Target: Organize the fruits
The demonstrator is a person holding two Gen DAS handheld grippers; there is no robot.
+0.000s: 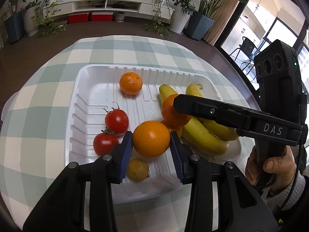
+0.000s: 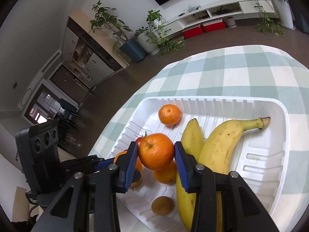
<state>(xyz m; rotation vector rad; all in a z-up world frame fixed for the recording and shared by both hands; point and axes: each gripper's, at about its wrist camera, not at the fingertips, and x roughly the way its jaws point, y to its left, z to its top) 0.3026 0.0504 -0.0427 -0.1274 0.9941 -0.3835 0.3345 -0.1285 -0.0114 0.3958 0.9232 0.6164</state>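
A white plastic tray holds the fruit. My left gripper is shut on a large orange above the tray's near side. My right gripper is shut on a tangerine, which also shows in the left wrist view, held over the tray. Two bananas lie at the right. Another tangerine sits at the far side. Two tomatoes lie at the left. A lemon lies under my left fingers.
A kiwi and another orange lie in the tray below my right gripper. The tray sits on a table with a green and white checked cloth. Potted plants and a white TV cabinet stand beyond.
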